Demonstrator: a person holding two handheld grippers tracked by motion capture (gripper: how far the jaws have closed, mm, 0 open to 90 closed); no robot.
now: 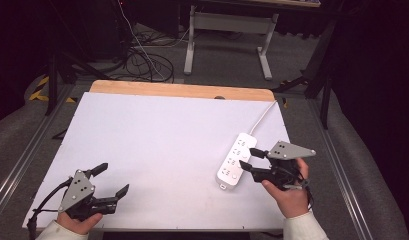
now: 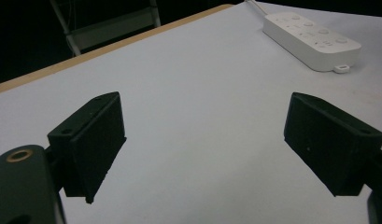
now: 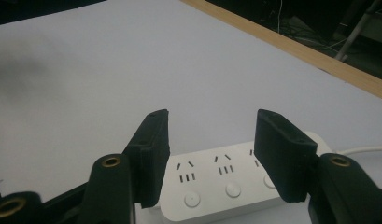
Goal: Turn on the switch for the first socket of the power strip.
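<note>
1. A white power strip is seen lying flat on the right part of the white tabletop, its sockets and round buttons facing up, with its white cord running off toward the far right corner.
2. The right gripper is held in the person's right hand just beside the strip's right long edge; its jaws are apart, and in the right gripper view the strip is framed between and beyond them, with nothing clamped.
3. The left gripper is held low at the near left of the tabletop, well apart from the strip; its jaws are spread wide and empty.
4. In the left gripper view bare tabletop is seen between the jaws, and the strip lies far off at the upper right.
5. A wooden edge is seen along the tabletop's far side.
</note>
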